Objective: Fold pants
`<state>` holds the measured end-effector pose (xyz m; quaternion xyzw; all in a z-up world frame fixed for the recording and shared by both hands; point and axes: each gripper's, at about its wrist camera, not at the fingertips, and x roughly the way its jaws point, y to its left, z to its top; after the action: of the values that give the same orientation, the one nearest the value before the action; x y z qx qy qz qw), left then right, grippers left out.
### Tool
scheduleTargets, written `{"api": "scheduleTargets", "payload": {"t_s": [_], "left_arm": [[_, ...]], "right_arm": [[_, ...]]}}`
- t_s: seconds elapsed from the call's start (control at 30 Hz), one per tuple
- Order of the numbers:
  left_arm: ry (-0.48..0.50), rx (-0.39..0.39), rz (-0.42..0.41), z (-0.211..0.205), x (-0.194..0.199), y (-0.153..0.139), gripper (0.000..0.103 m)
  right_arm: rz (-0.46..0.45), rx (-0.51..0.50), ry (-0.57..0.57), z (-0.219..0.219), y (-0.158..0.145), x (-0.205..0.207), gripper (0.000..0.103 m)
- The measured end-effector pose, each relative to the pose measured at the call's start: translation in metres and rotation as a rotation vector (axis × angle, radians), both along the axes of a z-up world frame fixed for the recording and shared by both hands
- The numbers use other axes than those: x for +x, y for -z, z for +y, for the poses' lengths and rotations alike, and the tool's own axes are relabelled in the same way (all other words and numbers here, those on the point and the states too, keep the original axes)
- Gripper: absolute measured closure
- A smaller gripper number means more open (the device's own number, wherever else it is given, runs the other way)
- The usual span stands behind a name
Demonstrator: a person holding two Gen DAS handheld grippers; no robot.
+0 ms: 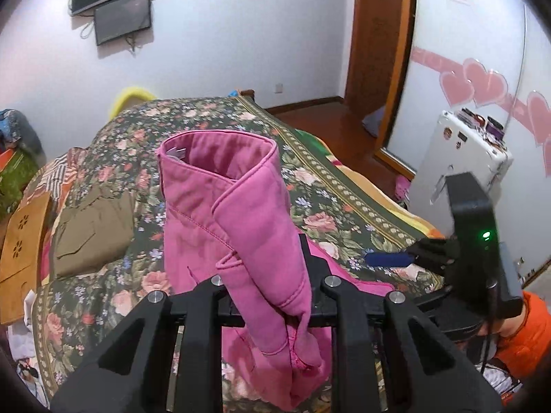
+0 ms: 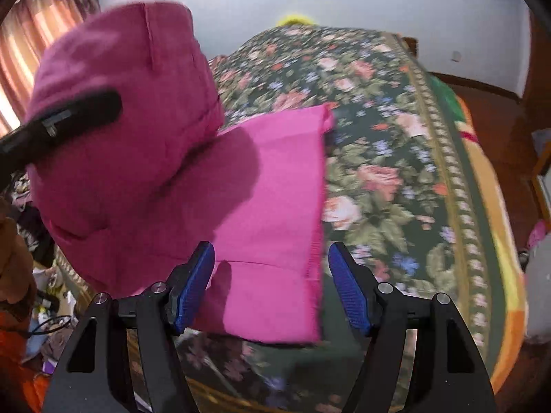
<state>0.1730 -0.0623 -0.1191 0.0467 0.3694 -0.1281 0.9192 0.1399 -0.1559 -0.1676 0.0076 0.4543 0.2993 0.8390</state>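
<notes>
Pink pants (image 1: 220, 203) lie partly on the floral bedspread (image 1: 213, 117). My left gripper (image 1: 275, 296) is shut on the pants' waist end and holds it raised, the cloth draped over its fingers. In the right wrist view the raised part (image 2: 117, 110) hangs at the left above the flat part of the pants (image 2: 275, 206) on the bed. My right gripper (image 2: 272, 285) is open and empty, its blue pads on either side of the flat part's near edge. It also shows in the left wrist view (image 1: 389, 260) at the right.
An olive folded garment (image 1: 93, 230) and an orange perforated item (image 1: 24, 241) lie at the bed's left. A white case (image 1: 461, 158) stands at the right by a wooden door (image 1: 375, 34). Clutter lies on the floor at the left (image 2: 44, 296).
</notes>
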Motion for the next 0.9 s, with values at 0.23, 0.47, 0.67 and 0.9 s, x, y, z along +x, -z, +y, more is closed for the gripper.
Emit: {"api": "scheduleTargets", "payload": {"t_s": [0.23,0.47,0.67,0.9], "left_arm": [[0.039,0.001,0.077,-0.022,0.014,0.02,0.082],[0.055,0.003,0.167,-0.036,0.016,0.047,0.082],[0.048,-0.013,0.197,-0.036,0.015,0.052,0.078],[0.062,-0.044,0.162,-0.034,0.006,0.035,0.045]], "right_arm": [[0.031,-0.044,0.023,-0.008,0.021,0.0,0.037],[0.037,-0.014,0.027,-0.012,0.021,0.0,0.037],[0.024,-0.014,0.05,-0.017,0.018,-0.003,0.037],[0.024,-0.018,0.07,-0.022,0.018,-0.005,0.037]]}}
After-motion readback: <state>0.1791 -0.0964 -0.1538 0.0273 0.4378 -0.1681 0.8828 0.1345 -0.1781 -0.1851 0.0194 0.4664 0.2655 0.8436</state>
